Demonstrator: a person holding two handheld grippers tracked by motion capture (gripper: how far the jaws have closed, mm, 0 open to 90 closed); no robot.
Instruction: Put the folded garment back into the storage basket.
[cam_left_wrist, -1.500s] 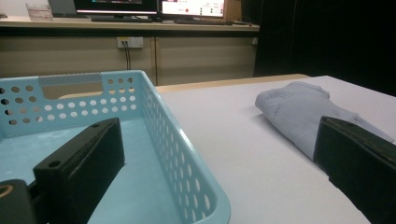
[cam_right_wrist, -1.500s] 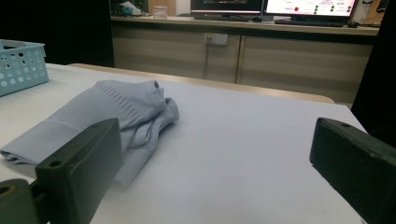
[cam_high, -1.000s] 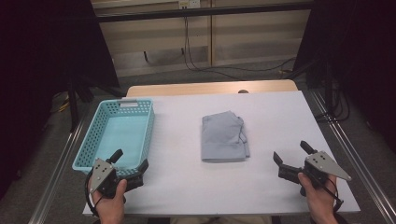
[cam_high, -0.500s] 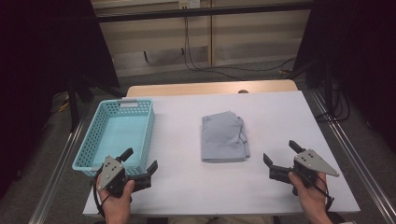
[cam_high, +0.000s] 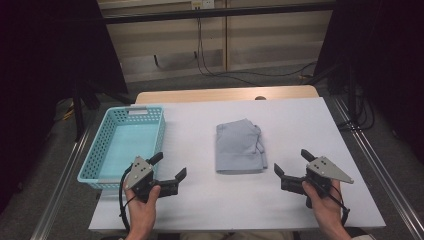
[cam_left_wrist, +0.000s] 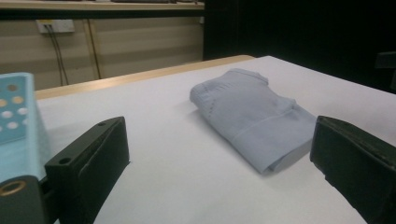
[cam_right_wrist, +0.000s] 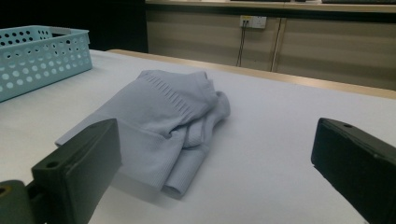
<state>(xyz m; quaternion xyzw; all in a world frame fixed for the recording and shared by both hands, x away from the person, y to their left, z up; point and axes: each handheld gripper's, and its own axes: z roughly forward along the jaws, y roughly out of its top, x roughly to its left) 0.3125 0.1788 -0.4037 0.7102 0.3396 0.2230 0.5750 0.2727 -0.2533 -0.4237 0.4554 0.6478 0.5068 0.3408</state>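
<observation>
A folded pale blue-grey garment (cam_high: 239, 147) lies in the middle of the white table (cam_high: 200, 125). It also lies ahead of the jaws in the left gripper view (cam_left_wrist: 254, 114) and the right gripper view (cam_right_wrist: 161, 119). My left gripper (cam_high: 169, 167) is open near the front edge, left of the garment, with nothing between its jaws. At the front right, my right gripper (cam_high: 292, 162) is open too and points at the garment's near right corner without touching it.
A light blue perforated basket (cam_high: 127, 144) stands at the table's left, beside the left gripper, and its wall shows in both gripper views (cam_left_wrist: 18, 121) (cam_right_wrist: 39, 58). Metal rails (cam_high: 372, 150) run along both table sides. Cables (cam_high: 210, 55) hang behind the table.
Both grippers have moved inward toward the garment: the left one to the right, away from the basket's front, the right one to the left. The garment has not moved.
</observation>
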